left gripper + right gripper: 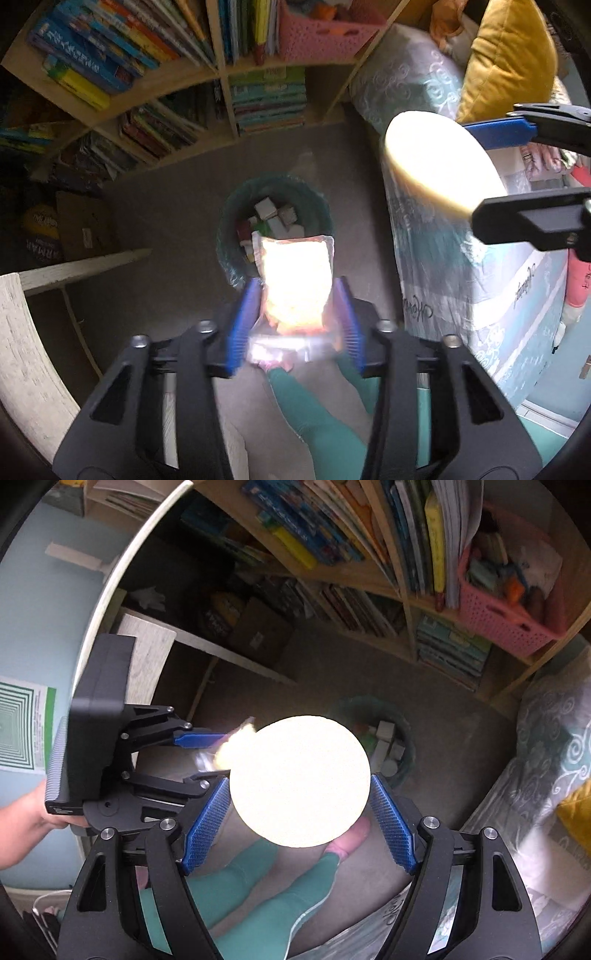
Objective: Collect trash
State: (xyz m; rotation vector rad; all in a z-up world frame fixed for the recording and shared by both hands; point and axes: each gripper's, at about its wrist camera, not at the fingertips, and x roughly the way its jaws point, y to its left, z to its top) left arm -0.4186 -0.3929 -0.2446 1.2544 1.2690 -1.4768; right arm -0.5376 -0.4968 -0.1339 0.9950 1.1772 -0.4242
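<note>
Blue pads of the left gripper (pixel 295 317) clamp a glowing plastic snack packet (pixel 295 288) right above the trash bin (pixel 275 225).
Cartons already fill that green-lined bin on the grey floor (pixel 177 206). From the other side, the right gripper (pixel 299 812) squeezes a bright round disc (pixel 299 781), bin (pixel 384 738) just beyond, near the bookshelf (pixel 388 572).

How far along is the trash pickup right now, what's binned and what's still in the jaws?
Done: the bin on the floor already holds several cartons and scraps. In hand: the left gripper clamps a plastic packet above the bin; the right gripper holds a round pale disc. Left: drop both in; neither is released yet.
</note>
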